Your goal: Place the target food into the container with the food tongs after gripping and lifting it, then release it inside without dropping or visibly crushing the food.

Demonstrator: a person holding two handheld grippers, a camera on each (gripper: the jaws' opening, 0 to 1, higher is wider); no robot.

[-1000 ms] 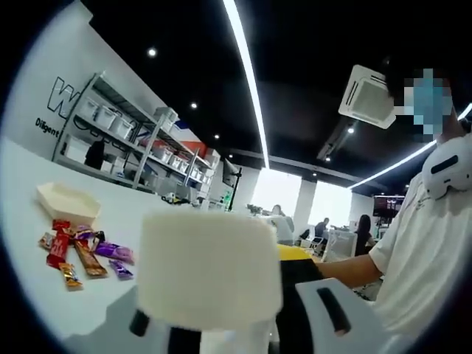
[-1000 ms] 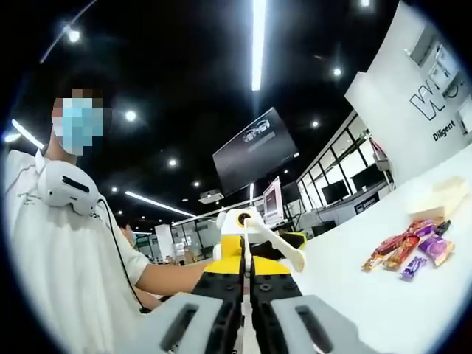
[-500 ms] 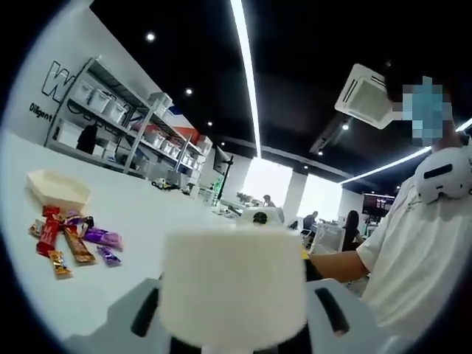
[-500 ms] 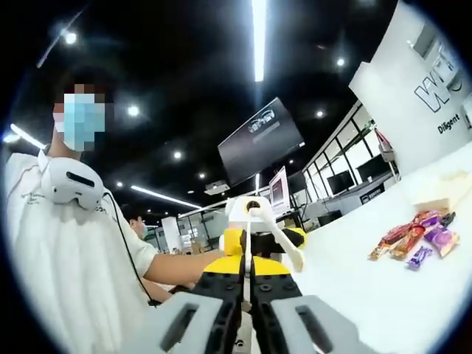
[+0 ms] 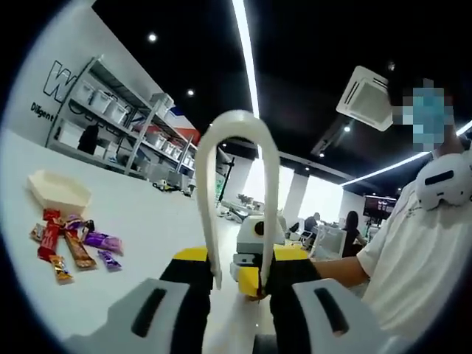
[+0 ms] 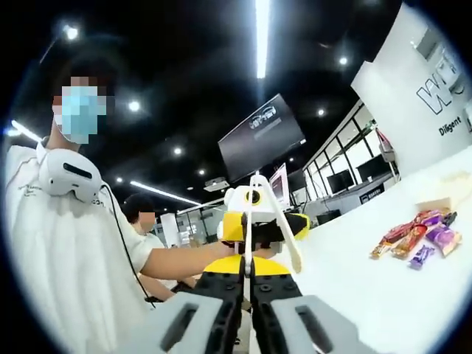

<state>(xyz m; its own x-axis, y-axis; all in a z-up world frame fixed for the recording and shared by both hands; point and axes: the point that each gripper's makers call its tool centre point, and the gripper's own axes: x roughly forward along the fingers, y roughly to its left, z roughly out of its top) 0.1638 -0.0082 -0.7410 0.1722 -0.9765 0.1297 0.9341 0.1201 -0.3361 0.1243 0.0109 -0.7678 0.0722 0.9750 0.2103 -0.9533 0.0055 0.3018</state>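
White U-shaped food tongs (image 5: 240, 192) upright, loop end up, arms clamped betw. jaws of left gripper (image 5: 240, 284). Right gripper (image 6: 248, 284) jaws shut tight, nothing betw. them. Wrapped snack bars (image 5: 70, 243) and white container (image 5: 59, 190) on white surface (image 5: 147, 221), well apart from both grippers.

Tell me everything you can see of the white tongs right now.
The food tongs are white, smooth and plastic-looking: two flat arms joined by a rounded U-bend. In the left gripper view the bend points up and the arms run down between the left claw. In the right gripper view they are seen edge-on above the shut right claw.
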